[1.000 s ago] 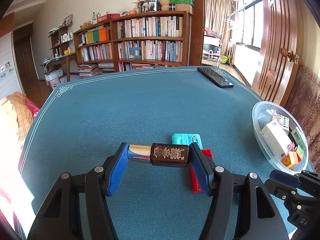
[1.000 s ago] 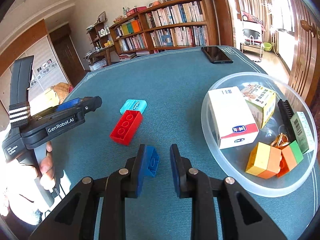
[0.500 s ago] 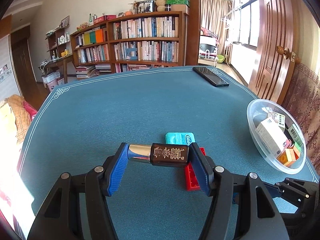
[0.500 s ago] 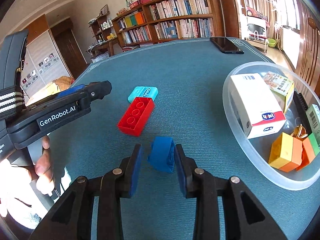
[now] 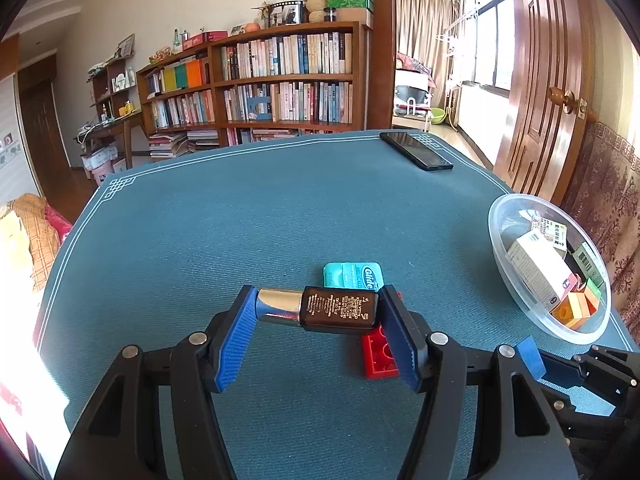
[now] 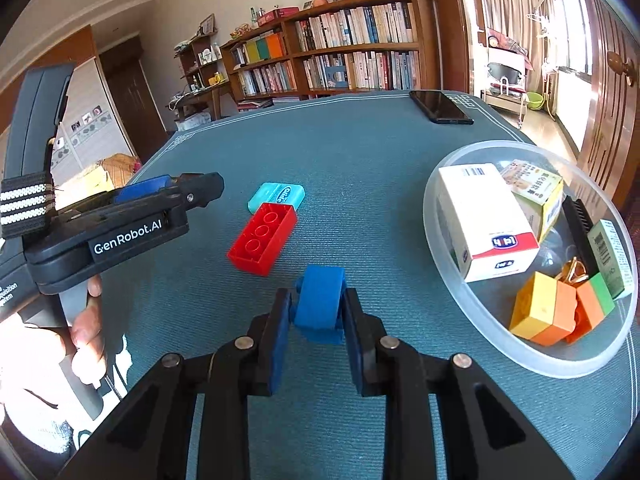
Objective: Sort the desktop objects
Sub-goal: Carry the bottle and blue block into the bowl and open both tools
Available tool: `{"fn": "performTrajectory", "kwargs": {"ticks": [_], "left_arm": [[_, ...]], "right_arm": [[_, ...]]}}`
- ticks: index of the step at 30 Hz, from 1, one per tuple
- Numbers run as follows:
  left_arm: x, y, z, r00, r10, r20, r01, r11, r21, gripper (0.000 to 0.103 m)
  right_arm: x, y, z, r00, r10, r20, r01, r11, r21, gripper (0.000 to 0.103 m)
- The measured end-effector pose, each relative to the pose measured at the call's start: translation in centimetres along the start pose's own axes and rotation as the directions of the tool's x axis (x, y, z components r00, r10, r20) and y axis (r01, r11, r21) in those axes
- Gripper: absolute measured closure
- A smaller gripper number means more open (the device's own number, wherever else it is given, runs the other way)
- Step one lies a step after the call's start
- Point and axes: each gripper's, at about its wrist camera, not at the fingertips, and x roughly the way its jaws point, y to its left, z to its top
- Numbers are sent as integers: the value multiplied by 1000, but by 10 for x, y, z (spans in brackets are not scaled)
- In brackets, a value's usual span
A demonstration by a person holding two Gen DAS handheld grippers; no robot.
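Left wrist: left gripper [image 5: 318, 312] clamps brown bottle [image 5: 320, 310] crosswise above table [image 5: 240, 220]; keep it level

Right wrist: right gripper [image 6: 318, 312] jaws closing on blue brick [image 6: 320, 304]; confirm grip, then carry to bowl [image 6: 452, 280] on the right

1. Left gripper [image 5: 316, 322]: black frame, blue pads; jaws clamped endwise on a lipstick tube [image 5: 318, 311], which lies crosswise, silver end at left, dark printed body at right.
2. Tabletop [image 5: 240, 232]: teal cloth with a white border line.
3. Teal floss case [image 5: 353, 275]: flat on the cloth, just beyond the tube.
4. Red brick [image 5: 379, 356]: studded, partly hidden behind the right-hand pad.
5. Clear bowl [image 5: 516, 288]: at the right edge, holding a white carton [image 5: 538, 270], smaller boxes and orange and green bricks [image 5: 576, 308].
6. Black phone [image 5: 416, 151]: at the far corner.
7. Right gripper [image 5: 580, 376]: part in view at lower right; jaw state not discernible.
8. Bookshelf [image 5: 280, 80]: against the far wall.
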Motion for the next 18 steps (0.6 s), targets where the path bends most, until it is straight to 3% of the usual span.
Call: {"fn": "performTrajectory", "kwargs": {"ticks": [7, 18], "left_arm": [[-5, -13, -1, 1000, -12, 6, 12, 1000, 28, 38], [-18, -42, -2, 999, -40, 21, 37, 995, 90, 38]], "right_arm": [[-32, -20, 7, 997, -32, 75, 28, 999, 47, 74], [-63, -80, 17, 976, -150, 157, 122, 977, 176, 74]]}}
